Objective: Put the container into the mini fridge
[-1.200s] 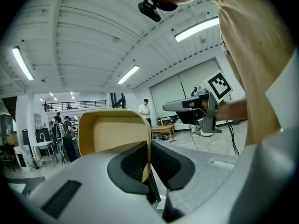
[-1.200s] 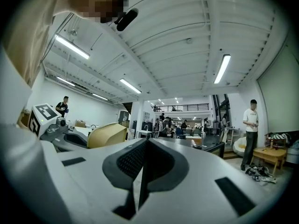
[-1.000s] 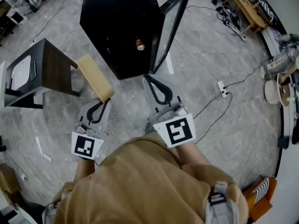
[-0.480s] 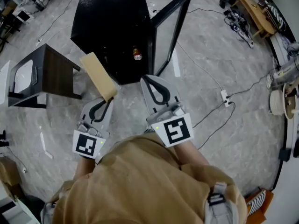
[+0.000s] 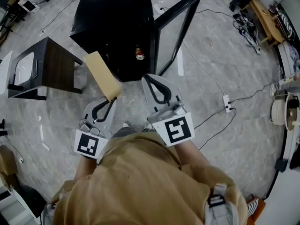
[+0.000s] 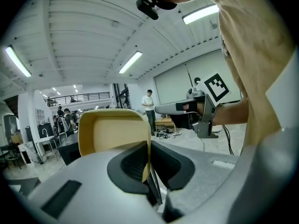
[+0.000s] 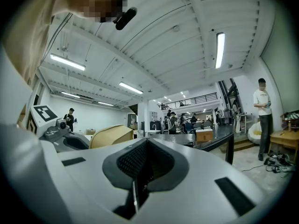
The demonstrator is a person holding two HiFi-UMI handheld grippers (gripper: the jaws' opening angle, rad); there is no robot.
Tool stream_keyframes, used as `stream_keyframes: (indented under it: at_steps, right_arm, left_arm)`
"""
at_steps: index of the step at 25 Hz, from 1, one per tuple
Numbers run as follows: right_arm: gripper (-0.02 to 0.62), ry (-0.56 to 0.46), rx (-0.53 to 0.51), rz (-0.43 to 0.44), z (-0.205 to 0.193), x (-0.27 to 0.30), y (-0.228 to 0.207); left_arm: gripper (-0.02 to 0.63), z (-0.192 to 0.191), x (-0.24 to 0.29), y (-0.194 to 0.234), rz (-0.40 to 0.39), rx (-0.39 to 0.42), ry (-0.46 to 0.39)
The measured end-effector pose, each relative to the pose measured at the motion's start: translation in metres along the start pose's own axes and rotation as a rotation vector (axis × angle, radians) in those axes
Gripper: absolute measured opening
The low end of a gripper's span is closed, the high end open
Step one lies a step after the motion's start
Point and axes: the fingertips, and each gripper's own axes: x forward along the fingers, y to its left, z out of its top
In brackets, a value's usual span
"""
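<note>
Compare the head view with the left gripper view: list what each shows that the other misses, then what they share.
Head view only: the black mini fridge with its door open, a can inside, a dark side table, a power strip on the floor.
Left gripper view only: the left gripper with jaws shut on the wall of the container, ceiling lights, people standing far off.
Both: the tan container in the left gripper, and the right gripper beside it.

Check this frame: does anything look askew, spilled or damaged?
Nothing stands out. The tan rectangular plastic container juts out tilted from the left tool, which is shut on one wall, normal for carrying. The black mini fridge stands upright with its glass door open; no spill shows on the floor.
</note>
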Motion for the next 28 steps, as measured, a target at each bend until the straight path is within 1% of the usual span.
stream_keyframes:
  at_steps: [7, 9, 12, 14, 17, 19, 23, 28]
  right_arm:
    - [0.002, 0.004, -0.006, 0.027, 0.001, 0.016, 0.008]
    - [0.002, 0.012, -0.011, 0.027, 0.001, 0.021, 0.008]
    - [0.002, 0.014, -0.014, 0.023, 0.001, 0.031, 0.009]
    - [0.002, 0.016, -0.019, 0.016, 0.000, 0.040, 0.010]
    - [0.002, 0.020, -0.036, -0.004, -0.004, 0.056, 0.009]
    - [0.002, 0.021, -0.029, -0.023, -0.005, 0.066, 0.009]
    - [0.002, 0.030, -0.038, -0.045, -0.007, 0.086, 0.009]
    - [0.002, 0.063, -0.050, -0.059, -0.023, 0.110, 0.011]
  left_arm:
    - [0.015, -0.011, -0.001, 0.025, 0.040, 0.034, 0.014]
    - [0.015, -0.013, 0.000, 0.033, 0.034, 0.080, 0.023]
    - [0.015, -0.016, 0.005, 0.043, -0.006, 0.193, 0.034]
    - [0.015, -0.020, 0.008, 0.050, -0.029, 0.229, 0.039]
    - [0.015, -0.035, 0.015, 0.065, -0.060, 0.234, 0.061]
    - [0.015, -0.043, 0.020, 0.073, -0.083, 0.234, 0.073]
    - [0.015, -0.052, 0.033, 0.091, -0.120, 0.245, 0.075]
    - [0.015, -0.068, 0.046, 0.112, -0.151, 0.233, 0.086]
